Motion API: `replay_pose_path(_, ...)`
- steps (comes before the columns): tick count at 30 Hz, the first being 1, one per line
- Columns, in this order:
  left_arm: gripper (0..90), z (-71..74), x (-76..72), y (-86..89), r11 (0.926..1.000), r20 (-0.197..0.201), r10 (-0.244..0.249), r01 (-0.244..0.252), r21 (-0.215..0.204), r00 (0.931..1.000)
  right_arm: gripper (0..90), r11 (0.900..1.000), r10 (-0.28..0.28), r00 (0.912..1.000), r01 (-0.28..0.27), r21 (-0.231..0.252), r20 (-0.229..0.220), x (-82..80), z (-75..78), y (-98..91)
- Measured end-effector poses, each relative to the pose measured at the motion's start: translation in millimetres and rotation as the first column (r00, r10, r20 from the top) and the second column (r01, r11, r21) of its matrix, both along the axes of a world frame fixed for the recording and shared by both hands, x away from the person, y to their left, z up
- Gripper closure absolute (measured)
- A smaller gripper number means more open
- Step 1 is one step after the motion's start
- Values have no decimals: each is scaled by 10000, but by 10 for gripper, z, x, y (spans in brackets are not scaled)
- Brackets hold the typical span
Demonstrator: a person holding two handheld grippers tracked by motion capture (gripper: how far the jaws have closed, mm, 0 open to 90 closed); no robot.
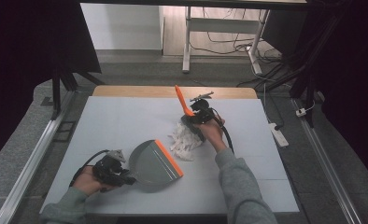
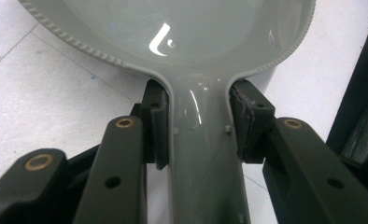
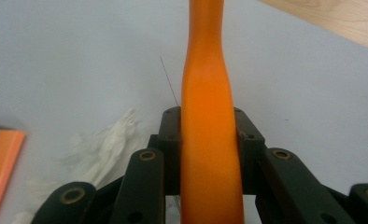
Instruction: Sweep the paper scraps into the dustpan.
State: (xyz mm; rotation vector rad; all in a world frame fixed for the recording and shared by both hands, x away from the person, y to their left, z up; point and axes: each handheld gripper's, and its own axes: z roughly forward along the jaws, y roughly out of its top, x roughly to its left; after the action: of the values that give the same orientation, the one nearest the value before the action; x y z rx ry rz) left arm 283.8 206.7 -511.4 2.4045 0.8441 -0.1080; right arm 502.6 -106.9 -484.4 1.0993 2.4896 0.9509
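A grey dustpan with an orange lip lies on the white table, its lip facing a pile of white crumpled paper. My left gripper is shut on the dustpan's handle, one pad on each side. My right gripper is shut on the orange handle of a brush. The brush's dark head rests at the far side of the paper pile. The dustpan's orange lip shows at the left edge of the right gripper view.
The white table ends in a wooden strip at the far edge. Black curtains hang on both sides. A white desk frame and cables lie on the floor beyond. A power strip sits right of the table.
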Motion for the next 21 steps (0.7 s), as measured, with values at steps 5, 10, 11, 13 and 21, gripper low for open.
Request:
replay_pose_path(5,616,-7,4,0,10000,-37,12,-12,-2,10000,711,9990,435,9990,-435,142,-30,-120,-7,65)
replay_pose_path(10,616,-7,-1,0,10000,-32,32,-32,-18,10000,711,9957,890,9960,-888,249,-61,-246,-6,135)
replay_pose_path(11,616,-7,0,1,10000,-39,11,-11,-11,10000,711,9946,984,9951,-981,344,-66,-264,-7,147)
replay_pose_path(13,616,-9,1,2,10000,-60,22,-23,-22,10000,711,9932,1103,9939,-1100,385,-35,-307,-17,178)
replay_pose_path(21,616,-11,1,1,10000,-63,52,-52,-34,10000,711,9906,1220,9925,-1210,643,-124,-362,-11,176)
